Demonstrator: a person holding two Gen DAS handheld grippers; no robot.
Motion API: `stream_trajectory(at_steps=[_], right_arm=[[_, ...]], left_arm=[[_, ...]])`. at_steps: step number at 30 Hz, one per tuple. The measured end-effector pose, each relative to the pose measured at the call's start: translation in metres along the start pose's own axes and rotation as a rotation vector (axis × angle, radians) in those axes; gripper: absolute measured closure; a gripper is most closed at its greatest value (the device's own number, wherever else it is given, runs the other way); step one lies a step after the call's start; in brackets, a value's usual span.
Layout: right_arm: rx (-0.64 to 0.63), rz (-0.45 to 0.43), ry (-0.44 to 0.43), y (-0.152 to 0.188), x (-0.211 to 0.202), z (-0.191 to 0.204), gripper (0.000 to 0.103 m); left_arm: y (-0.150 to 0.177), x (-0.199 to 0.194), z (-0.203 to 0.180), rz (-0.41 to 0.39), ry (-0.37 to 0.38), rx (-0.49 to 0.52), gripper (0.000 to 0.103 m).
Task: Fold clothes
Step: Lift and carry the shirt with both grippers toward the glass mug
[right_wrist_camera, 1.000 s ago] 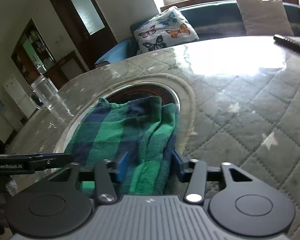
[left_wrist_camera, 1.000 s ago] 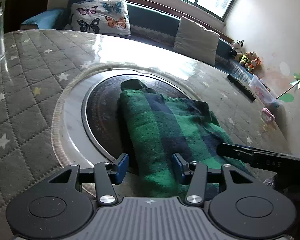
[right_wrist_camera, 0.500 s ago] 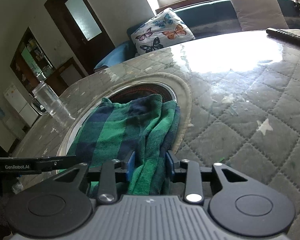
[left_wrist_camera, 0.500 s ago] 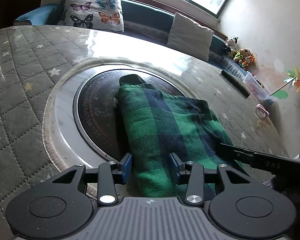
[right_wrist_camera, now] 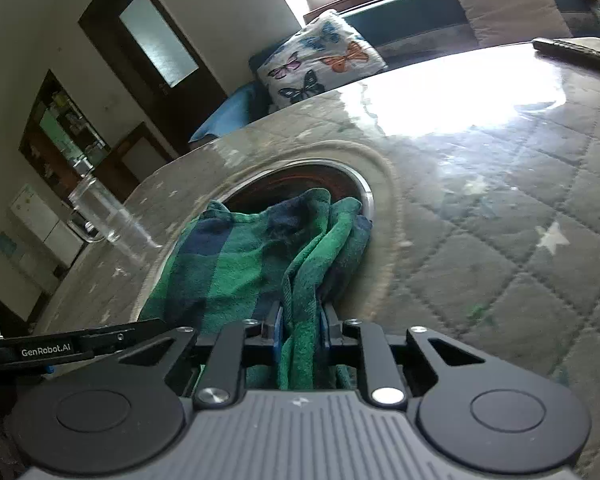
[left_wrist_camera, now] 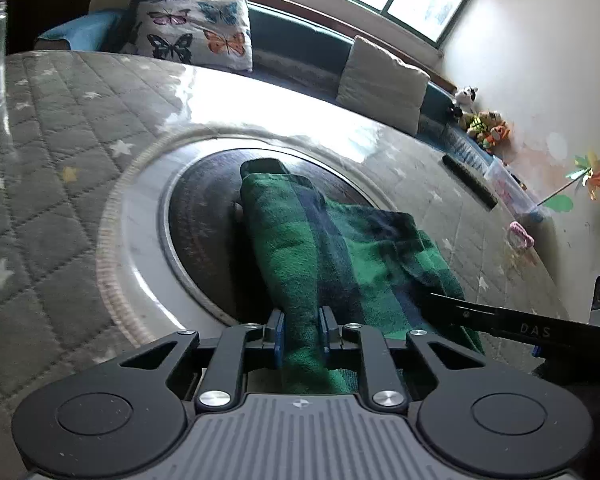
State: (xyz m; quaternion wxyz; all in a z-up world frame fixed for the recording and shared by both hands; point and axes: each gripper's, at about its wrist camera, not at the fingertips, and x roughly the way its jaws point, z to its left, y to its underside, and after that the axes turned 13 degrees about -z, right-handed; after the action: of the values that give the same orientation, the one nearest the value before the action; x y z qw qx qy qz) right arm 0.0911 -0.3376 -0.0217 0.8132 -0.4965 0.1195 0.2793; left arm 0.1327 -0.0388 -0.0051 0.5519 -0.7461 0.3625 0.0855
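Lying across the dark round inset [left_wrist_camera: 204, 220] at the middle of the quilted counter [left_wrist_camera: 52, 152]: a green-and-navy plaid cloth [left_wrist_camera: 340, 248], already doubled into a long strip, near end toward the cameras. Pinching that near end at two corners: left gripper [left_wrist_camera: 301, 334] closed on the edge nearer the inset's centre, right gripper [right_wrist_camera: 300, 334] closed on the bunched layers at the inset's rim.

Judging the step: gripping the near edge ready for another fold. Probably needing next a lift of both corners together, level, then carrying them over toward the far end on the inset, avoiding layers slipping apart.

Hiding under the gripper bodies: the very hem of the cloth. Blurring beside the inset, left in the right wrist view: a clear glass mug [right_wrist_camera: 100, 216]. Remaining unreadable: how many layers each gripper is holding.
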Motion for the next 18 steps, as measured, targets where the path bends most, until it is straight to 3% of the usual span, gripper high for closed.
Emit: stream_trajectory(at_steps=[8, 18], right_arm=[[-0.056, 0.045, -0.087, -0.001, 0.023, 0.053, 0.088], [-0.145, 0.113, -0.242, 0.003, 0.089, 0.148, 0.088]], left_arm=[[-0.003, -0.051, 0.039, -0.074, -0.068, -0.062, 0.085], [-0.02, -0.113, 0.114, -0.182, -0.229, -0.141, 0.085]])
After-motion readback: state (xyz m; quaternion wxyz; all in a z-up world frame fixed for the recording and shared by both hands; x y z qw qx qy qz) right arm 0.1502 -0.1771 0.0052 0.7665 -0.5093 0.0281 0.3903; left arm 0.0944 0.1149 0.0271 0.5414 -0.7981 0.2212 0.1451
